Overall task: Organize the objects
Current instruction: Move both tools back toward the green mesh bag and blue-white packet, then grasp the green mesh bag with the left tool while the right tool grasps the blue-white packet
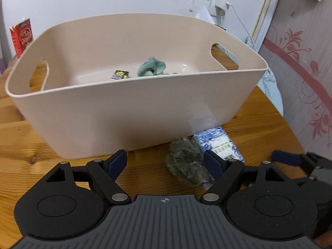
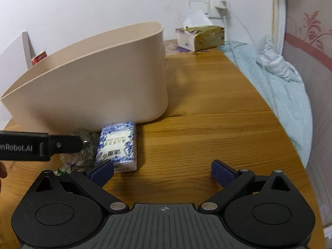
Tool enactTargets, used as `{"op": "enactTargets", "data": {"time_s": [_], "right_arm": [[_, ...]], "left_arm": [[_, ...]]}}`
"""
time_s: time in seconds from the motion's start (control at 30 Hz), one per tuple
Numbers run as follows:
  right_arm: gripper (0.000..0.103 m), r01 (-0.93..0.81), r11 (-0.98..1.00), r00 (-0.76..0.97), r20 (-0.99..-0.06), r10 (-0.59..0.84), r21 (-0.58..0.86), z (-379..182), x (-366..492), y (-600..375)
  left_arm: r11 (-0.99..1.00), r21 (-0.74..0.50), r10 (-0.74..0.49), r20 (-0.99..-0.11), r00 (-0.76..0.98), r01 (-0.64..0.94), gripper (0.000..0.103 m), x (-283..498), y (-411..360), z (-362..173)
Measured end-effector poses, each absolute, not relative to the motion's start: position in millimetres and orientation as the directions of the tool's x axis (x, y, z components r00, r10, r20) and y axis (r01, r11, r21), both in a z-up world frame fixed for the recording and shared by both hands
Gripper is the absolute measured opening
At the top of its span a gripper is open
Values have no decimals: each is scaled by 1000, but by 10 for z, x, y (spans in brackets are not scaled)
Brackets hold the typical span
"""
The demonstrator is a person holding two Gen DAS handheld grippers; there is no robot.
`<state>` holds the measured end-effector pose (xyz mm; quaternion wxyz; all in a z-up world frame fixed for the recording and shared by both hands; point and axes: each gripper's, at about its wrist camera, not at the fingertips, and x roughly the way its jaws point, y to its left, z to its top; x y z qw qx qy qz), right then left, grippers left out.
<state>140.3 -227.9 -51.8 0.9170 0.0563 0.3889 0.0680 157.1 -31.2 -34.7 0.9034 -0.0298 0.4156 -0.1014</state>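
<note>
1. Left wrist view: left gripper [image 1: 165, 161], black with blue-padded fingers, jaws spread wide, holding nothing, low over the round wooden table [image 1: 25, 122].
2. Beige plastic storage basket with cut-out handles [image 1: 132, 112], standing on the table just beyond the left gripper. Inside it: a crumpled teal knitted cloth [image 1: 151, 69] and, to its left, a small dark packet with gold print [image 1: 120, 75]; the print is too small to read.
3. Clear plastic bag of dark green contents [image 1: 185, 164], lying on the table at the basket's near wall, just inside the left gripper's right finger; contact with the pad cannot be told.
4. Blue-and-white patterned tissue pack [image 2: 117, 145], flat on the table, right of the bag and against the basket's near wall. Its white label carries Chinese characters, upside down in the right wrist view.
5. Right gripper [image 2: 162, 171], same make, jaws wide apart and holding nothing, over bare wood right of the tissue pack. The left gripper's side shows the lettering "nRobot.AI".
6. Red printed carton [image 1: 21, 37], far left against the wall; writing illegible.
7. Gold-wrapped tissue box [image 2: 200, 37], far edge of the table, below a white wall socket with charger [image 2: 209, 5].
8. Pale blue towel [image 2: 280, 87], along the table's right edge.
</note>
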Motion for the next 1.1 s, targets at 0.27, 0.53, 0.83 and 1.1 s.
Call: {"op": "enactTargets", "data": {"time_s": [0.27,0.53,0.83,1.1], "right_arm": [[103,-147,980,678,-708,201,137,-511,1454,-2132],[103,-211,973,668,-713,213,93,-525,1502,-1903],[72,-257,966,684,-701,203,30,-511,1545,-1716],[43,-258,966,678,-709,195,19,-458,1500,-1771]], "left_arm": [[980,-148,-199,-767,610,133,82,1621,-319,-512],[979,-159,-206,-751,627,131,73,1557,-215,-521],[959,-243,-281,-759,587,146,41,1586,-126,-490],[951,-268,-307,-758,575,155,27,1552,-95,-482]]}}
